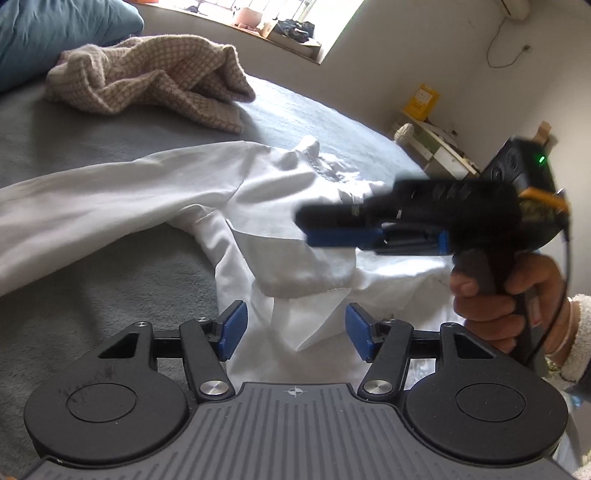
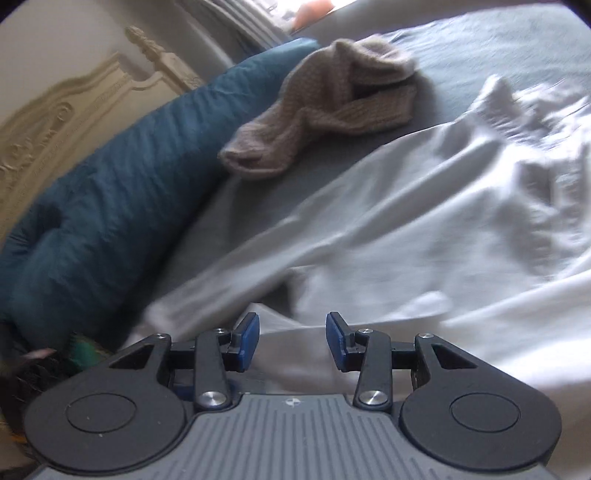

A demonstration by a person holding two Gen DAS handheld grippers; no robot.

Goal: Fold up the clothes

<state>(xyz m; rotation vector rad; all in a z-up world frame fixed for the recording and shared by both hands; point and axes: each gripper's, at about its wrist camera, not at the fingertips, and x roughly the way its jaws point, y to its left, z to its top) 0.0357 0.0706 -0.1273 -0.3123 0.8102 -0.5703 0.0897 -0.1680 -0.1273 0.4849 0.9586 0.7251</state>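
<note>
A white long-sleeved shirt (image 1: 155, 192) lies rumpled on the grey bed (image 1: 74, 295), one sleeve stretched out to the left. Its cuff (image 1: 306, 277) is folded over the body, just ahead of my left gripper (image 1: 297, 332). That gripper is open, its blue pads (image 1: 234, 330) standing apart over white cloth without pressing on it. My right gripper (image 1: 306, 225), held by a hand (image 1: 491, 295), hovers blurred over the shirt's middle. In the right wrist view the right gripper (image 2: 292, 341) is open above the shirt (image 2: 424, 229), with nothing between its fingers.
A beige knit sweater (image 1: 147, 81) (image 2: 321, 107) lies crumpled farther back on the bed. A blue duvet (image 2: 110, 184) (image 1: 55, 33) runs along the carved headboard (image 2: 55, 110). A shelf with a yellow box (image 1: 421, 99) stands by the wall, right of the bed.
</note>
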